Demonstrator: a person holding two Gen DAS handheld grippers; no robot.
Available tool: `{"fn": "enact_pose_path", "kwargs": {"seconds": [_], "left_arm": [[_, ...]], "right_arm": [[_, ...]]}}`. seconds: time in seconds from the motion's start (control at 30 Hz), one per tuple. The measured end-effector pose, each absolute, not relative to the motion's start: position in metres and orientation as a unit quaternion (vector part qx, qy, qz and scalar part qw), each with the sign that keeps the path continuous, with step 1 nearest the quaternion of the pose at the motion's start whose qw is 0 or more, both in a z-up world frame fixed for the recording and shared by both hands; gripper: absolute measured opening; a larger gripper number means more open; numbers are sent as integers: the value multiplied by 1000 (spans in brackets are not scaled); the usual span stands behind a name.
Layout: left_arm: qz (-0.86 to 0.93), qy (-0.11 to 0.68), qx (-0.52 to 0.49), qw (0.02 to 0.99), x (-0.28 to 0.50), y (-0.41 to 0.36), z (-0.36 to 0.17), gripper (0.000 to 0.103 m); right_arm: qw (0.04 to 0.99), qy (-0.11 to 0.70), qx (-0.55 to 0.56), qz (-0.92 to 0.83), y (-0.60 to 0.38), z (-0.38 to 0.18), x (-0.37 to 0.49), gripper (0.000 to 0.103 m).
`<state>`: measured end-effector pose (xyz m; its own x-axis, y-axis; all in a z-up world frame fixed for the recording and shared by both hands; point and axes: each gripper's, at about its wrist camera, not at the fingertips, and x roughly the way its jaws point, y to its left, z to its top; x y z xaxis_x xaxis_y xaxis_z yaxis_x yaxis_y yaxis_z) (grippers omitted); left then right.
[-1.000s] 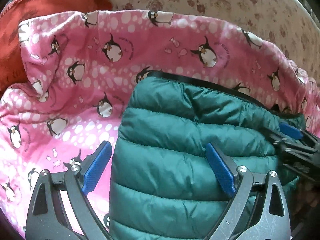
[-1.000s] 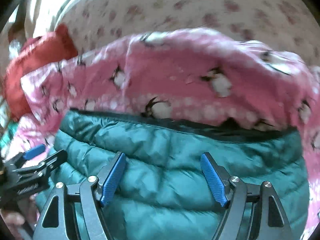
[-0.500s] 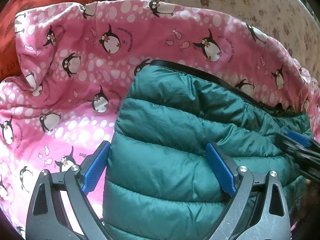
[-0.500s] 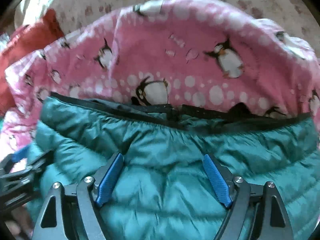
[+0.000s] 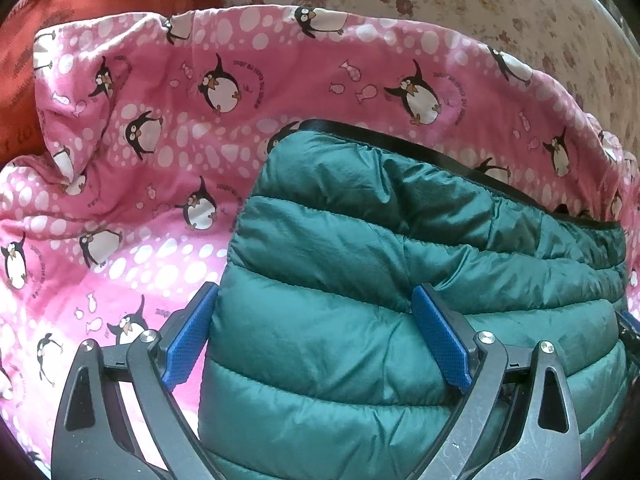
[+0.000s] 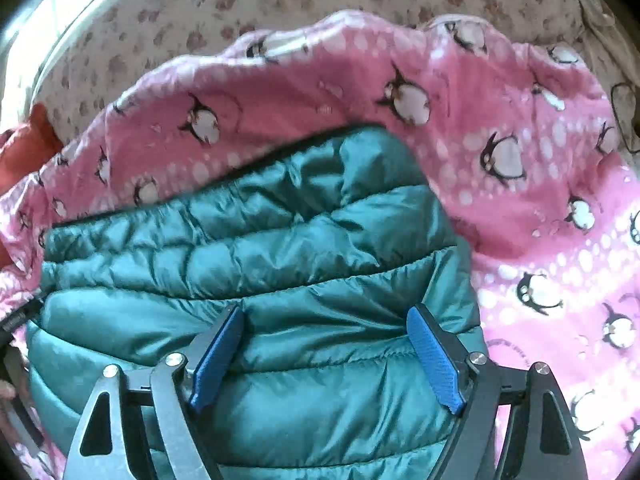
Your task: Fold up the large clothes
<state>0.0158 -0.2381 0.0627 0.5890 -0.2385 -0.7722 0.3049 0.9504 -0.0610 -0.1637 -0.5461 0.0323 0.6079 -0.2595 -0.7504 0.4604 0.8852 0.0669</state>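
A teal quilted puffer jacket [image 5: 400,264] lies folded on a pink penguin-print blanket [image 5: 140,152]. It also shows in the right wrist view [image 6: 280,248], with the blanket [image 6: 540,208] around it. My left gripper [image 5: 316,336] is open, its jaws straddling the jacket's left edge, with the left fingertip beside the edge over the blanket. My right gripper [image 6: 326,350] is open over the jacket's right part. Neither holds anything. A dark trim band [image 5: 400,140] runs along the jacket's far edge.
A red cloth [image 5: 80,16] lies at the far left, also in the right wrist view [image 6: 28,144]. A cream floral sheet [image 5: 460,4] covers the bed beyond the blanket. The other gripper's tip [image 5: 630,328] shows at the right edge.
The left gripper moved right and forward onto the jacket's left edge. The right gripper swung to the jacket's right side, so more blanket shows on its right. Both stayed open.
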Motion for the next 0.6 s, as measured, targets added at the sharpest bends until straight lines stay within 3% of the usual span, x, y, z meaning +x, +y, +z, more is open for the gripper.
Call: {"fn": "enact_pose_path", "kwargs": {"seconds": [0.33,0.6], "left_arm": [[-165,430,31,887,-2,-214,85,96],[-179,428,34,885,-38,-193,95,96]], "right_arm": [[892,379,151,-193,-546,72,-203,83],[885,387,167,-197,-544,60,-235,83]]}}
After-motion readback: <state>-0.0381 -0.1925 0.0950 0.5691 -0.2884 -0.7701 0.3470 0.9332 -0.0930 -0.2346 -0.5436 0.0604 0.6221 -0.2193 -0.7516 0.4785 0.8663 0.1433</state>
